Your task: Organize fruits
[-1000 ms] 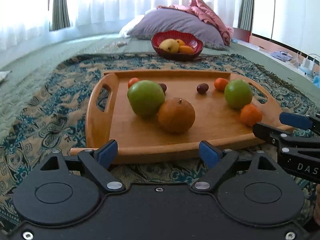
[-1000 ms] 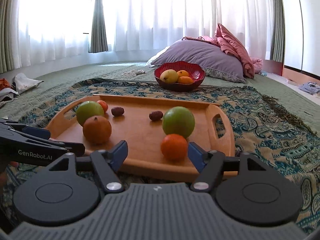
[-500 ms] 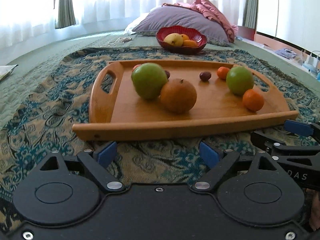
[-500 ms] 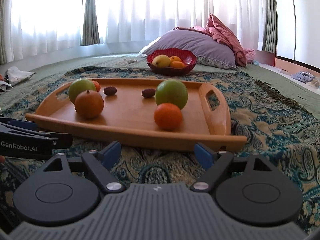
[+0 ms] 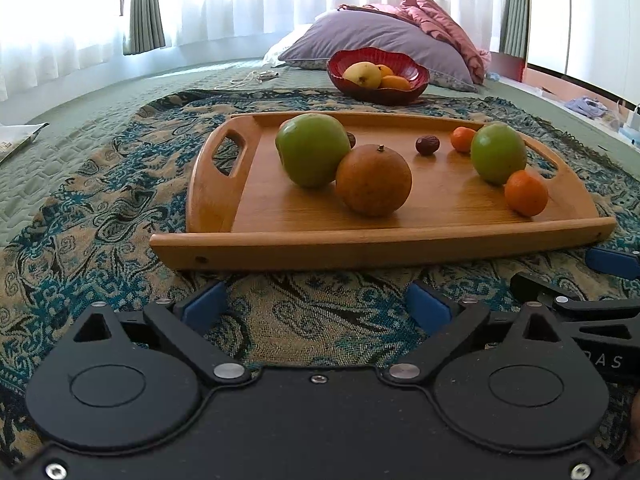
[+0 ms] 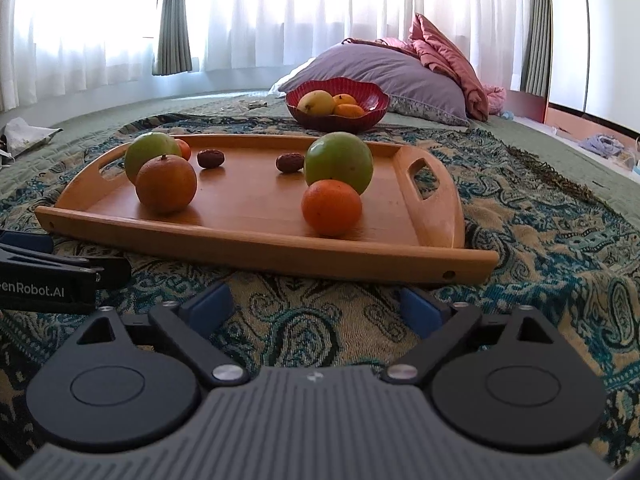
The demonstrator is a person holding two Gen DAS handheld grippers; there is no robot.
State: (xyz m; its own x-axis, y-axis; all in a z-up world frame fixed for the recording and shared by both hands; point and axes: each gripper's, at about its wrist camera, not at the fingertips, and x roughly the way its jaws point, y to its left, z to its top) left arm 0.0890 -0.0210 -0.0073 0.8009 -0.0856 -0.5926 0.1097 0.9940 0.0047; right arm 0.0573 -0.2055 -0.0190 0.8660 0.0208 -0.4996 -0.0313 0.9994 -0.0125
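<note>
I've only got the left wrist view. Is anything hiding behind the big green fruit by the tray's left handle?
Observer: Yes. The right wrist view shows a small orange fruit tucked just behind that green fruit on the wooden tray.
Operator: And the dark thing peeking out beside it?
Observer: That is a whole dark date, lying on the tray floor next to the small orange fruit.
Operator: Is the right gripper holding anything?
Observer: No. The right gripper is open. Its jaws have just been opening, and only the patterned cloth lies between them.
</note>
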